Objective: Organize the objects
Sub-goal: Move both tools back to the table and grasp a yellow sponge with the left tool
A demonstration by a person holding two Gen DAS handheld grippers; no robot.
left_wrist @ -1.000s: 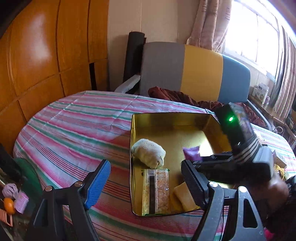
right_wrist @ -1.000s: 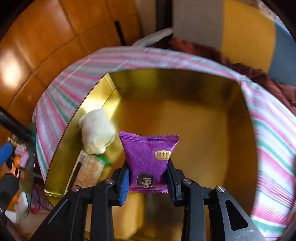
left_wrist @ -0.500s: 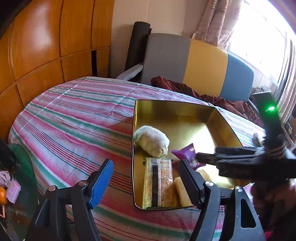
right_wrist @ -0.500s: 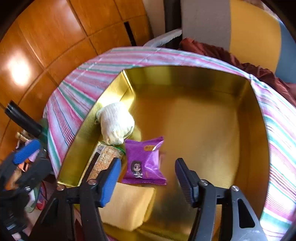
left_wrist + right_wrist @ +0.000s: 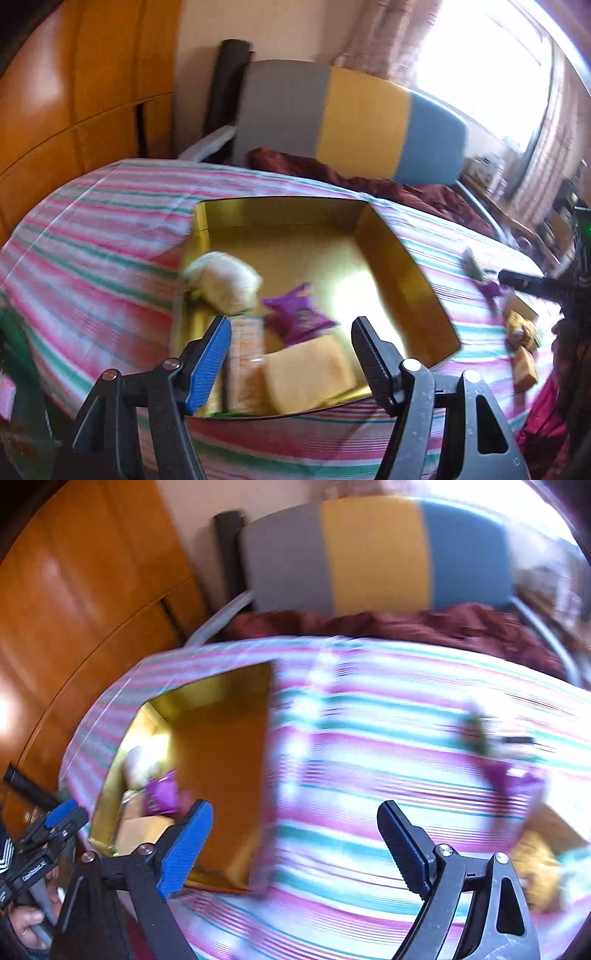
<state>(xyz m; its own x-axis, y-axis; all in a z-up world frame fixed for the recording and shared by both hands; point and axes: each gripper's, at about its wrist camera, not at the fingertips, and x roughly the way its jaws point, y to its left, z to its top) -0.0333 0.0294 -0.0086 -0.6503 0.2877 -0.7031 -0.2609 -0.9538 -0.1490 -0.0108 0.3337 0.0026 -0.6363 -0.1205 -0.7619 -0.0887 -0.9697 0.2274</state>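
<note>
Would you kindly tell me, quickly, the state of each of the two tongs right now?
Left tongs: open, holding nothing, above the near edge of the gold rectangular tin.
Right tongs: open, holding nothing.

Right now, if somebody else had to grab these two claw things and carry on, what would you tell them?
Left gripper: open, empty, hovering at the near edge of the gold tin.
Right gripper: open, empty, over the striped cloth to the right of the tin.
In the tin: white bun, purple packet, clear-wrapped bar, yellow cake.
Done: those four are packed.
Left: snacks lying loose on the cloth to the right, including another purple packet and yellow ones. The view is blurred, so I cannot count them.
</note>
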